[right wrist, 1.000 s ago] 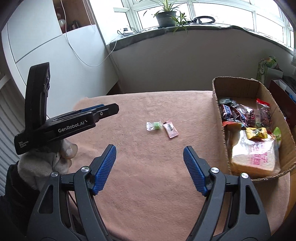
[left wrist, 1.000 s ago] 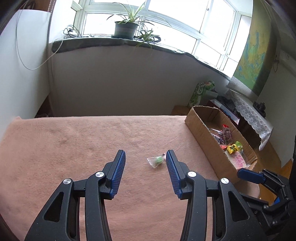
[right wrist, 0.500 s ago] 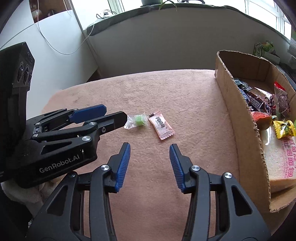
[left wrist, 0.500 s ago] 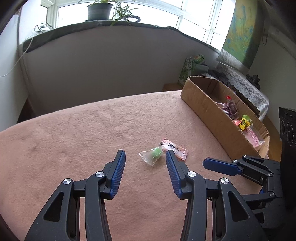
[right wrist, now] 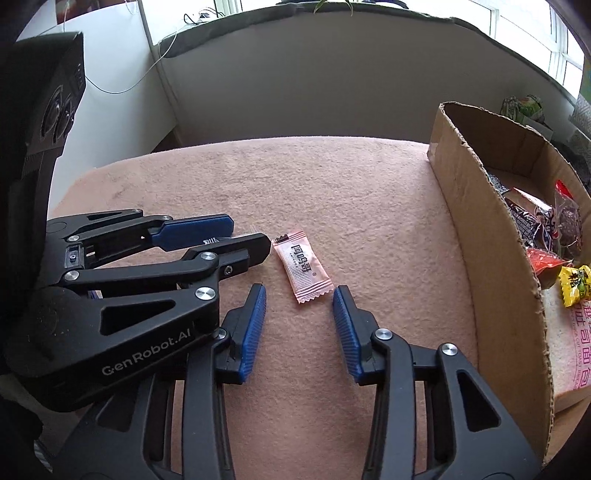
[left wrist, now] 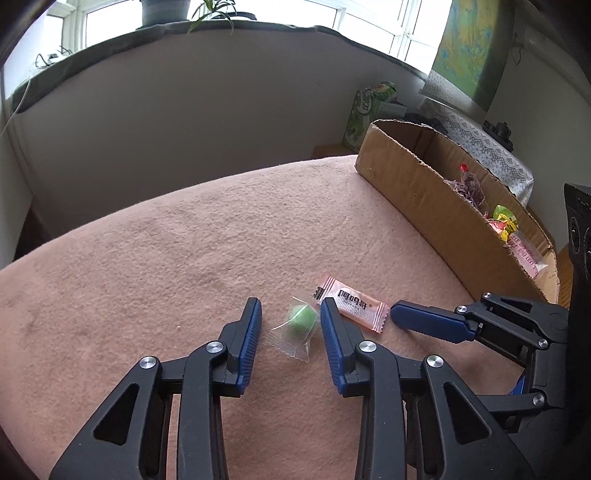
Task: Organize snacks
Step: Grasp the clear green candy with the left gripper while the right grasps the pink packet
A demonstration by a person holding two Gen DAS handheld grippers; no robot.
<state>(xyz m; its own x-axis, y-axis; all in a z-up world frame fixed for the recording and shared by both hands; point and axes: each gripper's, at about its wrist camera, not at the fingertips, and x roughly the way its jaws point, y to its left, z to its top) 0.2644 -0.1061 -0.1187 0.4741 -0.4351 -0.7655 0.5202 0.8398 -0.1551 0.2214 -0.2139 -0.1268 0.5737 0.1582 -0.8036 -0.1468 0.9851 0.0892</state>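
A green candy in a clear wrapper [left wrist: 301,319] lies on the pink cloth [left wrist: 184,258]. My left gripper [left wrist: 291,306] straddles it; its jaws are closing, and the pads do not press on it. Just right of it lies a pink sachet [left wrist: 351,304] [right wrist: 301,271]. My right gripper [right wrist: 300,288] sits just short of the sachet's near end, jaws closing, with only that end at its tips. In the right wrist view the left gripper's fingers [right wrist: 192,229] hide the green candy. The right gripper's blue finger [left wrist: 428,321] shows in the left wrist view.
A cardboard box [left wrist: 424,192] [right wrist: 480,240] with several packaged snacks stands along the cloth's right side. The two grippers are close side by side. A wall and a window sill with a potted plant [left wrist: 166,9] lie beyond the table's far edge.
Both grippers have come down and forward toward the two candies. The right jaws narrowed from wide first, then the left jaws narrowed around the green candy.
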